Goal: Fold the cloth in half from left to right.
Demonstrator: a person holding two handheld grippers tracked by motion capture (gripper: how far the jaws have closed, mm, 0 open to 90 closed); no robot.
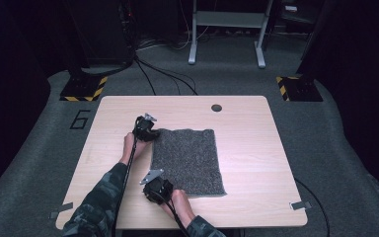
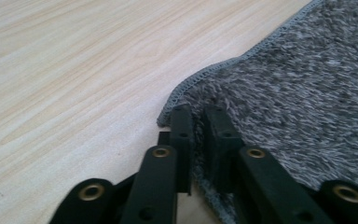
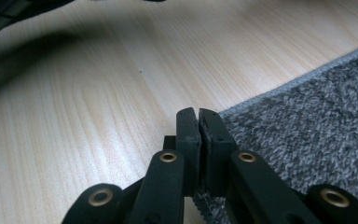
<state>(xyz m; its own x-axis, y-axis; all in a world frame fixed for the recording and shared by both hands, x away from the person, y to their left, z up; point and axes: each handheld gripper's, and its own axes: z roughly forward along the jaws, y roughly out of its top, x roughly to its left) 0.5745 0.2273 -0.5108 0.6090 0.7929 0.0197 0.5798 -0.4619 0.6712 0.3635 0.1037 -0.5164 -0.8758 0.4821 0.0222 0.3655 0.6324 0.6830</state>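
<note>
Left hand-held gripper (image 2: 196,119) pinching grey mat (image 1: 190,160) far-left corner | right hand-held gripper (image 3: 198,121) clamping near-left corner | mat lying flat on table (image 1: 256,148), fold/lift not started yet

Evenly lit pale wooden table (image 1: 256,148) in a dim room, seen soft in the high view.

Overhead light falls brightest on the tabletop; the surrounding grey floor (image 1: 355,143) fades to black at the frame edges. In the right gripper view, a broad blurred shadow (image 3: 37,56) crosses the wood at upper left. Both gripper views render the near black jaws out of focus, while the grey shaggy fabric mat (image 2: 298,84) shows crisp pile.
</note>
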